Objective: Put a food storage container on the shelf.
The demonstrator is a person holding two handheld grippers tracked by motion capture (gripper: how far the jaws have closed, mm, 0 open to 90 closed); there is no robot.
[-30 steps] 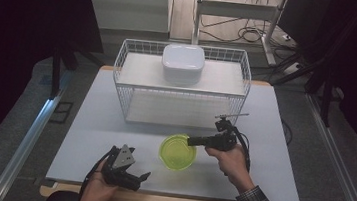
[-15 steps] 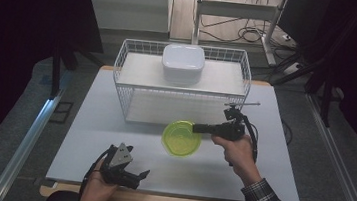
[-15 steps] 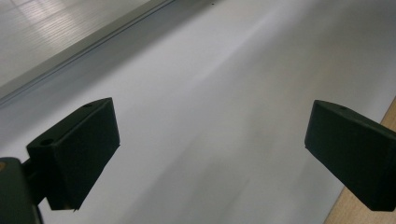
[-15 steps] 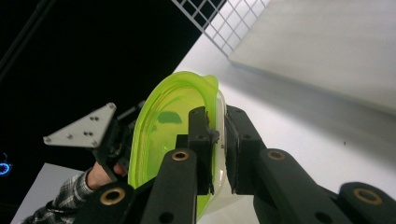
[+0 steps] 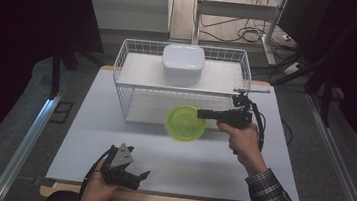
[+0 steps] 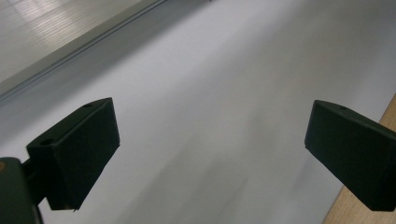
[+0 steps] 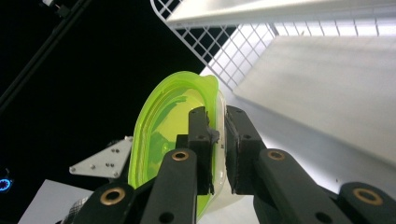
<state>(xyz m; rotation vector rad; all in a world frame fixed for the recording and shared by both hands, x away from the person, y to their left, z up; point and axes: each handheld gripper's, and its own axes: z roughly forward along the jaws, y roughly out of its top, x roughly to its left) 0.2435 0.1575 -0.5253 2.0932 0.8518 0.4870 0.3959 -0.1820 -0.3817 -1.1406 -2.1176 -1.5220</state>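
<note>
A: So, where does the translucent lime-green plastic container (image 5: 186, 123) sit now?

B: Off the tabletop (image 5: 88, 131). A second ago it rests flat on the tabletop, right of centre; now the right gripper (image 5: 204, 114) carries it in the air, in front of the white wire-mesh rack (image 5: 124, 82) at the far side. In the right gripper view the jaws are clamped on the container's rim wall, one pad inside, one outside, and the container hangs tilted on its edge.

A: And the left gripper (image 5: 139, 176)?

B: It rests at the near left edge in the person's left hand (image 5: 102, 185), jaws spread wide with nothing between them. It has not moved over that second.

A: What does the lift tell us?

B: I judge the container is headed for the rack. The rounded white lidded box (image 5: 183, 63) already sits on the rack's upper shelf (image 5: 139, 71), and the lower shelf behind the container looks free. The pinch on a thin rim is a narrow hold, so the container could swing or slip as it passes the wire front.
</note>
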